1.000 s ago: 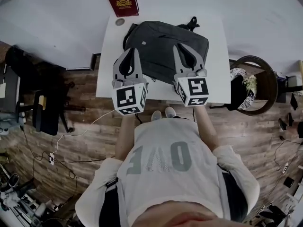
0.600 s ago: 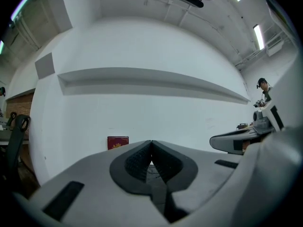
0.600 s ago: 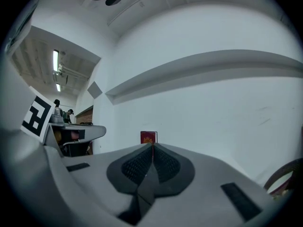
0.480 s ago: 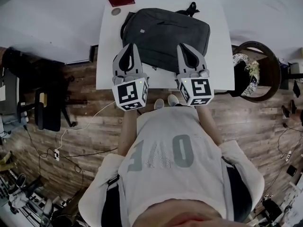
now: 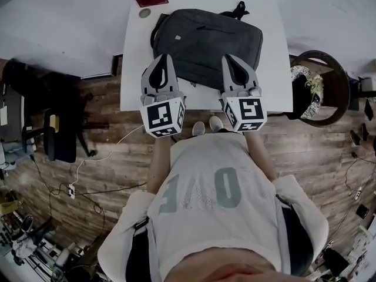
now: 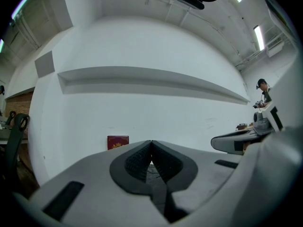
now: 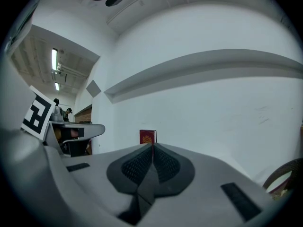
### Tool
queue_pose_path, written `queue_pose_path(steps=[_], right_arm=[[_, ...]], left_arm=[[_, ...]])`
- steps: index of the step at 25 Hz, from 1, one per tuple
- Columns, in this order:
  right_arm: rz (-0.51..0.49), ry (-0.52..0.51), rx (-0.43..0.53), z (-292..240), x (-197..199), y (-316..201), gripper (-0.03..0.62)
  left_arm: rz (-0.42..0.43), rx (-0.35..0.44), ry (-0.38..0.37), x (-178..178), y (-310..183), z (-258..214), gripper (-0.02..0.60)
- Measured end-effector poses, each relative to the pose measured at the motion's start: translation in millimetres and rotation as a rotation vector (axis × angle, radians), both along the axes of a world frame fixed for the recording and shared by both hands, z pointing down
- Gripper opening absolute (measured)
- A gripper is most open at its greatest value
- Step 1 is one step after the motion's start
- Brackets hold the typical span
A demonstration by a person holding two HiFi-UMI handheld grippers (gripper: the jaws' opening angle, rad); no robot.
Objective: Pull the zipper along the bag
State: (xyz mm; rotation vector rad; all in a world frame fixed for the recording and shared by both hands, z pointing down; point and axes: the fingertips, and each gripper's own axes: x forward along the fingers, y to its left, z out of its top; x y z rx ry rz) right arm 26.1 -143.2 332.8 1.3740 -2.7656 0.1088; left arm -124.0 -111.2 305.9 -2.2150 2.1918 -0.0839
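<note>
Left gripper (image 5: pixel 165 57) and right gripper (image 5: pixel 227 58), both clamped shut on nothing, hover side by side over the bag (image 5: pixel 205 40).

Head view: illumination is diffuse and even, and colour is muted. The white surface (image 5: pixel 132 69) and the wall (image 5: pixel 70 22) render bright without glare. The dark bag (image 5: pixel 205 43) keeps little shadow detail. The wooden floor (image 5: pixel 100 134) is dimmer, darkest at the left edge. Straight lines bow toward the frame edges.

Both gripper views: black vignette at the corners and strong barrel distortion. Ceiling strip lights (image 6: pixel 258 31) clip to white at upper right in the left gripper view and at upper left in the right gripper view.
</note>
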Motion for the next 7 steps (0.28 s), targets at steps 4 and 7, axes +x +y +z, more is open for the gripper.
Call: queue_pose_path(steps=[4,7], right_arm=[[-0.010,0.033,-0.004,7,0,7,0.032],[-0.019,0.040,-0.011,9,-3,12,0.032]], left_arm=[[0.016,-0.011,0.017,4,3,5,0.026],[0.017,-0.025,0.018,6,6,9,0.026]])
